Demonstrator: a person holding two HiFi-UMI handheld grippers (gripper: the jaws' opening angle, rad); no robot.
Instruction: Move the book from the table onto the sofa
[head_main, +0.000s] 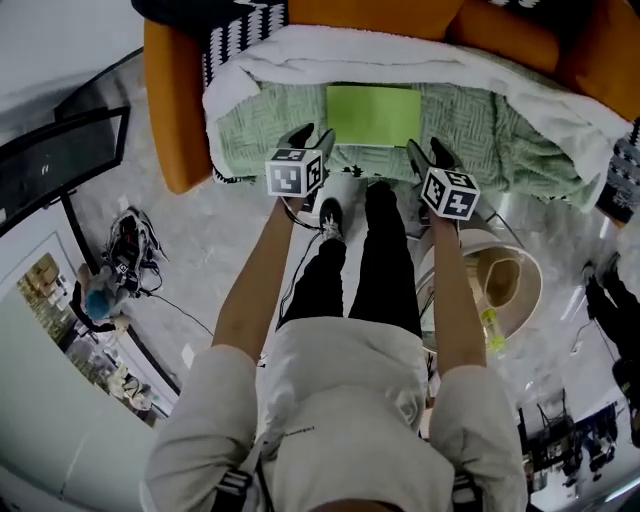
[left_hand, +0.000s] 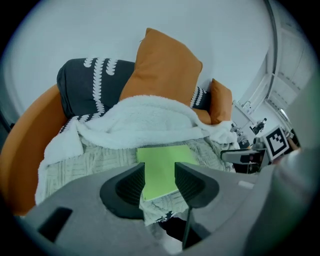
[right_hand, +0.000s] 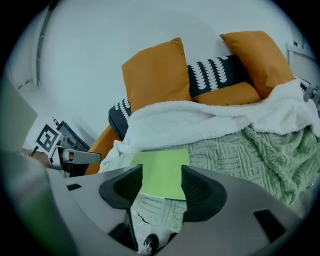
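Book (head_main: 373, 115): one, green, lying flat on the green knit blanket (head_main: 480, 130) on the sofa (head_main: 172, 120) seat, near its front edge. Placement judged complete. Left tool (head_main: 312, 138) and right tool (head_main: 428, 152): two, jaws wide and empty, just short of the book. Withdrawal should hold the jaws spread and clear the knit without nudging the book. Blankets: two, counting the white blanket (head_main: 400, 55). Orange cushions (right_hand: 155, 75): at least two.

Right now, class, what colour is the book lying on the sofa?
Plain light green. The book shows best in the head view.
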